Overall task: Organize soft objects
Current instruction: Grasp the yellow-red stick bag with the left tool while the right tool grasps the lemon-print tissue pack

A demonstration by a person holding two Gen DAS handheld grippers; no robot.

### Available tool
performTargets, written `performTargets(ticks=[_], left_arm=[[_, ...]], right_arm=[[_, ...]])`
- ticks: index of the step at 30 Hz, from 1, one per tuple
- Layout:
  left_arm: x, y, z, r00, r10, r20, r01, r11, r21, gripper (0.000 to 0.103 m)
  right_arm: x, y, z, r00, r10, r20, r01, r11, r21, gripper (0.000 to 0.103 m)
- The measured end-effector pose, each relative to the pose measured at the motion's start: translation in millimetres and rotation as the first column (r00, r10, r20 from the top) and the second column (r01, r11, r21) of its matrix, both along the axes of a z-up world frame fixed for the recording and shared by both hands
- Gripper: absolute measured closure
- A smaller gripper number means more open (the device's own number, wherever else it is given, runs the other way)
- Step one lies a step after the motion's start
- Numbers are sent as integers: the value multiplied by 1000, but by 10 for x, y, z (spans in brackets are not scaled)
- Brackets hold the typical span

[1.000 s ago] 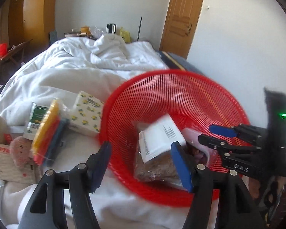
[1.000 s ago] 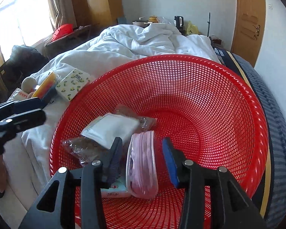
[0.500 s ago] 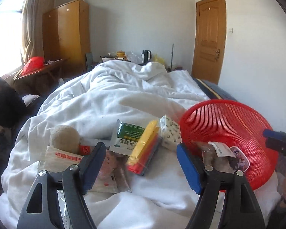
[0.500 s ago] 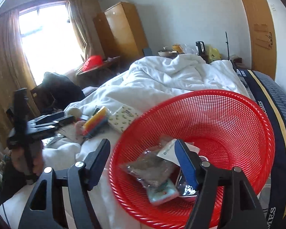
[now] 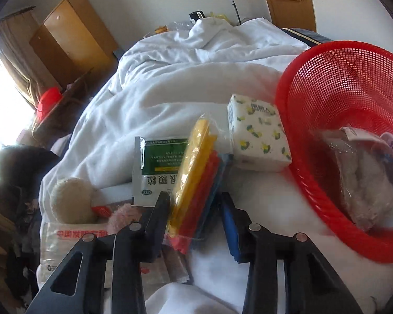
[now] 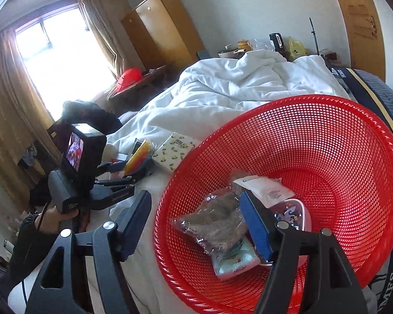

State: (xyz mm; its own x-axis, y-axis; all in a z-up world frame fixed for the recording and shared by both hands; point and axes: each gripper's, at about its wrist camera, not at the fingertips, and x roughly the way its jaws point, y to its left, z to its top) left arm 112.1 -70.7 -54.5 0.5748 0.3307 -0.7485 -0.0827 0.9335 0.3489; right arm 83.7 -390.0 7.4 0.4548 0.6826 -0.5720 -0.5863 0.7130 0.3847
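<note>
The left gripper [image 5: 195, 204] points down at the bed, its jaws having just been closing, with the near end of a clear pack of yellow, red and blue strips [image 5: 196, 180] between its pads. The left pad seems to lie against the pack's plastic, while the blue right pad looks a little apart from it, so a firm grip cannot be told. Just left of the pack lies a silver and green sachet [image 5: 157, 162], and nearer the camera a beige plush ball [image 5: 70, 198] rests on a flat printed bag [image 5: 73, 246]. Beyond the pack's far end a lemon-print tissue pack [image 5: 259, 136] sits just beside the rim of the red mesh basket [image 5: 335, 89].

The right gripper [image 6: 196, 222] hangs over the near rim of that basket with its jaws spread wide and nothing clamped. Inside the basket lie a clear bag of brownish stuff [image 6: 217, 222], a white labelled packet [image 6: 267, 188] and a small pale green pack [image 6: 235, 259]. The white duvet [image 6: 235, 91] stretches behind, up to a wooden wardrobe [image 6: 165, 31].
</note>
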Motion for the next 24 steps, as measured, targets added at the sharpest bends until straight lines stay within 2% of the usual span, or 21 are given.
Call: performTargets(ticks=[2, 6, 10, 13, 15, 17, 20, 24], left_arm=[[-67, 44, 2, 1000, -4, 17, 5, 1000, -25, 66], [-269, 93, -50, 999, -18, 35, 17, 1000, 26, 66], [-294, 238, -147, 1000, 16, -7, -17, 999, -47, 66], [-287, 269, -193, 999, 31, -28, -33, 997, -72, 75], [-303, 313, -176, 999, 31, -15, -33, 993, -115, 79], [-357, 430, -134, 999, 41, 6, -39, 979, -202, 82], [-478, 636, -44, 996, 77, 52, -56, 942, -330, 83], [-699, 838, 121, 980, 129, 152, -43, 882, -469, 83]], right_arm=[[-36, 18, 31, 1000, 0, 8, 0, 1000, 4, 33], [-144, 152, 151, 998, 25, 57, -25, 1000, -4, 33], [-200, 364, 261, 996, 55, 74, -55, 998, -4, 33], [-170, 594, 330, 996, 64, 65, -65, 998, 8, 33], [-94, 768, 324, 997, 79, 22, -80, 996, 46, 33], [-10, 915, 272, 997, 73, -30, -70, 995, 76, 33], [133, 1169, 107, 993, 54, -109, -44, 995, 93, 33], [350, 1412, -183, 978, 10, -208, 11, 995, 100, 33]])
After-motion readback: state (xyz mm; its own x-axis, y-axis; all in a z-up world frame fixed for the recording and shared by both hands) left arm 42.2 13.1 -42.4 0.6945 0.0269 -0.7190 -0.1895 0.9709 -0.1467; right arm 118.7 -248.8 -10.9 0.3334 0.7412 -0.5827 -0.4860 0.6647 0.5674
